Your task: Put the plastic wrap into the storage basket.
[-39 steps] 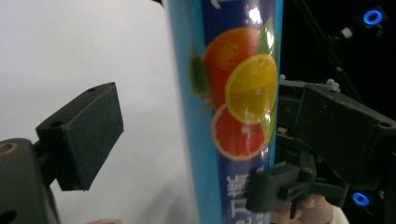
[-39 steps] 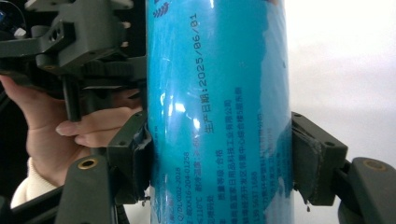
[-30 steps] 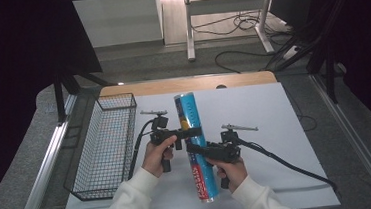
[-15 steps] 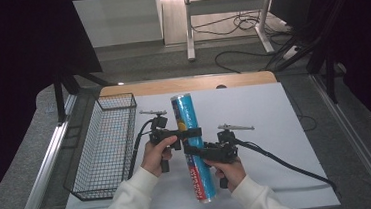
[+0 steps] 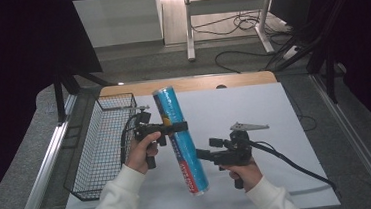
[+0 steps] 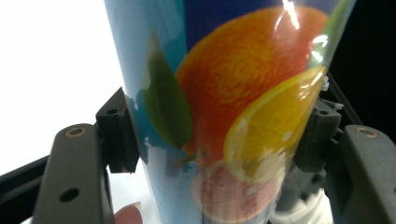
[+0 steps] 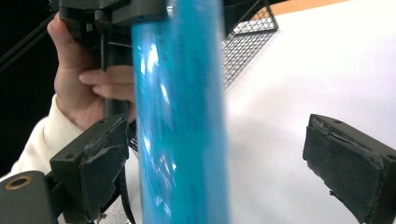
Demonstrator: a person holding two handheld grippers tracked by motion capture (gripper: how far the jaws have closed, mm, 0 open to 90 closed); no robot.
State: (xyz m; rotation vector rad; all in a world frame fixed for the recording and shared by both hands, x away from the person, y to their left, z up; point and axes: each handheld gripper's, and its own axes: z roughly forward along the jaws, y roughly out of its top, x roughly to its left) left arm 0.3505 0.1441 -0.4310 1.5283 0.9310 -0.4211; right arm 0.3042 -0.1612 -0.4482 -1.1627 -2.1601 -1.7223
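The left gripper's fingers [image 6: 119, 135] press on both sides of a tall blue tube [image 6: 224, 116] printed with an orange, a lemon slice and a green leaf; the left gripper [image 5: 175, 128] clamps it a little above its middle. In the high view the tube [image 5: 180, 140] leans, its top end toward the far edge of the table and its lower end toward the near edge, close to the white sheet; whether that end touches the sheet cannot be told. The right gripper's fingers [image 7: 105, 163] stand wide apart, having just been opening, and the tube [image 7: 180, 116] passes between them, nearer the finger at the left of that view, with no pad pressing on it. The right gripper [image 5: 202, 155] sits just beside the tube's lower part, on its right, pointing at it.

The left hand [image 5: 142, 153] holds its gripper near the basket, the right hand [image 5: 244, 172] is nearer the near edge of the table; both sleeves are white. A black wire basket [image 5: 101, 146] lies along the left edge of the white sheet [image 5: 274, 112], which covers the table [image 5: 187, 84] up to a wooden strip at the far edge. A black cable [image 5: 299, 168] trails from the right gripper toward the near right corner.
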